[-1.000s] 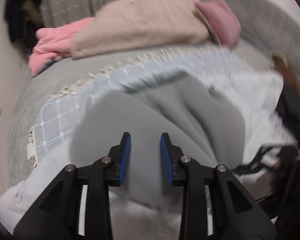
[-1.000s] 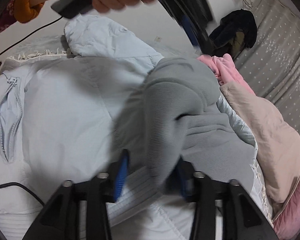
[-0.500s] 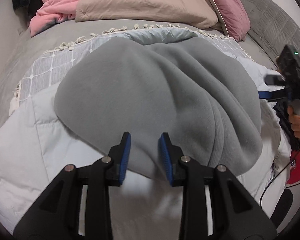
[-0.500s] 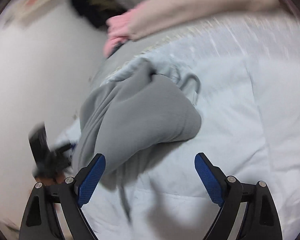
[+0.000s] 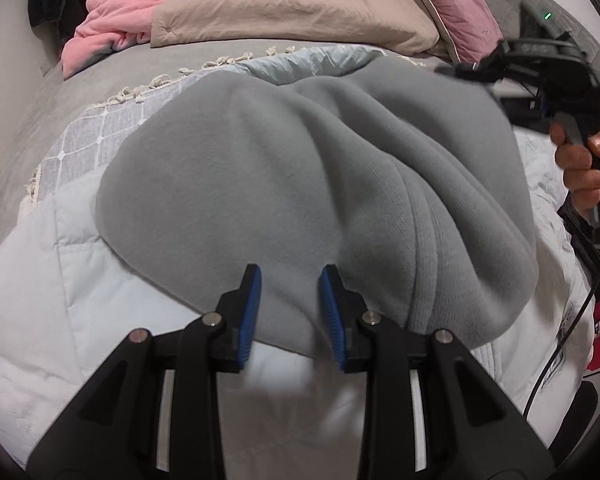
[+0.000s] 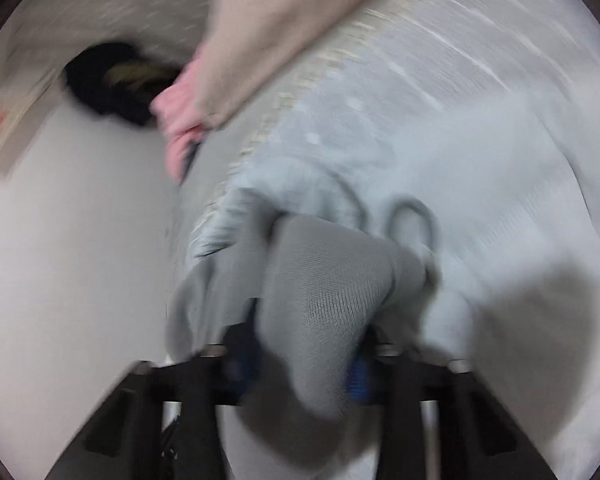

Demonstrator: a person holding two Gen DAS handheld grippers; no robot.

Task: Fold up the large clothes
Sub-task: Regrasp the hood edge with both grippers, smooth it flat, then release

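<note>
The left tongs (image 5: 290,312) are clenched on the near hem of the grey sweatshirt (image 5: 300,168). The right tongs (image 6: 304,360) have just been closing, and a ribbed fold of the same garment sits pinched between their pads. The sweatshirt lies bunched over a pale blue jacket (image 5: 60,280) spread on the bed (image 5: 100,80), short of the beige duvet (image 5: 292,4) at its far edge.

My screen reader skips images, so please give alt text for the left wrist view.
The left gripper pinches the near edge of a grey sweatshirt heaped on a pale blue quilted coat. Far right, a hand holds the right gripper.
</note>
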